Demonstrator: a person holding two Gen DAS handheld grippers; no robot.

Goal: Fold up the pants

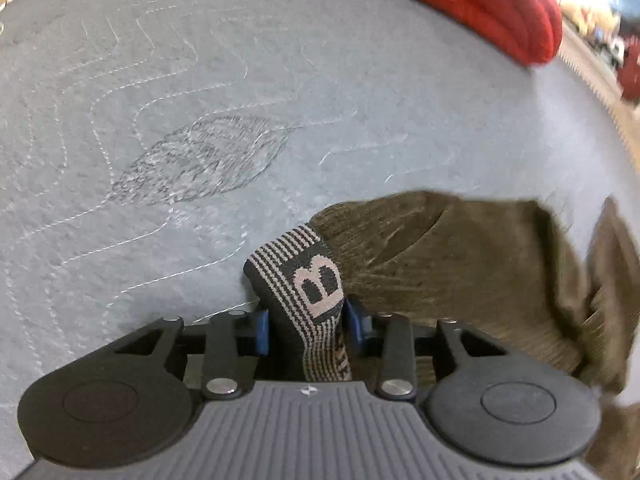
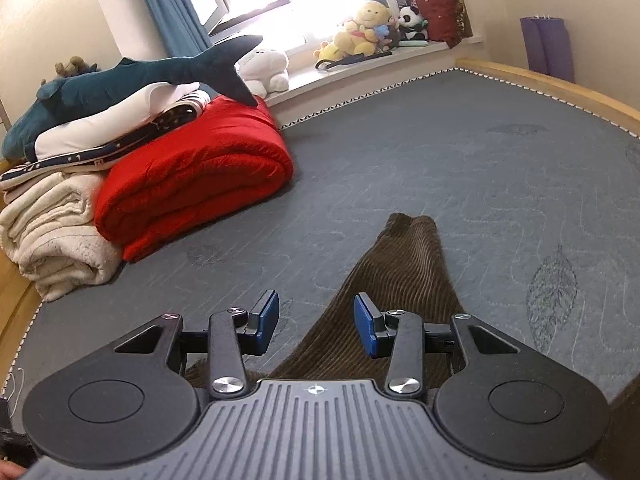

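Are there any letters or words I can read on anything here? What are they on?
"B": one big letter woven on the striped waistband of the brown pants, between the pads of the left hand-held gripper.
More letters lower on the waistband: partly hidden, unreadable.
Print on the dark red cushion by the window: too small to read.

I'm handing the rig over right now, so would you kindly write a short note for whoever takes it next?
Left tool: shut on the striped waistband of the brown corduroy pants.
Right tool: open, holding nothing, above a pant leg.
The pants lie on the grey mattress, the leg stretching away; a folded red quilt is beside them.
Done: waistband grasped.
Left: no fold visible yet; make the folds.
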